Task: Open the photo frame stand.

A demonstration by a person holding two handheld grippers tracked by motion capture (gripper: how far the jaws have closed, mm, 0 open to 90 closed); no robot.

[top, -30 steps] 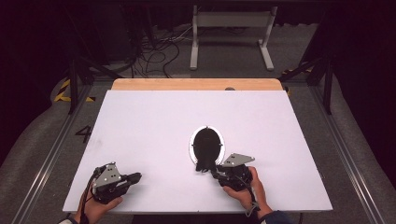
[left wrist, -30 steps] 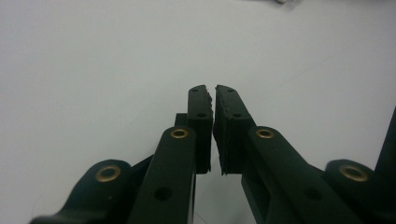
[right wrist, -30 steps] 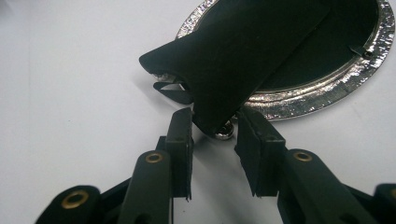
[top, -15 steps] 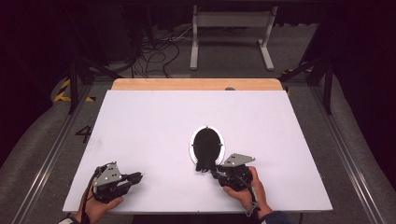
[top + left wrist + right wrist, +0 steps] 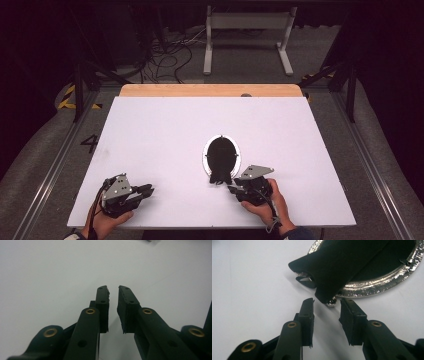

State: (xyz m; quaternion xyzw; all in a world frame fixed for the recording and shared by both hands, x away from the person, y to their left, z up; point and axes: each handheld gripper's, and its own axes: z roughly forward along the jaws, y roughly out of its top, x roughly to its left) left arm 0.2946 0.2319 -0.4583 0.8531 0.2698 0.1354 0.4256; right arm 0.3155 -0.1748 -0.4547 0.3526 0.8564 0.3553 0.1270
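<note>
Right hand-held gripper (image 5: pixel 231 187) low, jaws parted before black pouch (image 5: pixel 220 162)

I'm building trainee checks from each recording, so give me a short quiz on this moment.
1. True or false: the right tongs are clamped on the black pouch.
2. What does the pouch lie on? A. a silver oval tray; B. a wooden board; C. a folded towel.
3. Short answer: which end of the pouch sticks out past the tray's rim, the one nearer the person or the far one?

Key: 1. False: the jaws stand open with the pouch's tip just ahead of them. 2. A. 3. The nearer end, which points at the right tongs.
</note>
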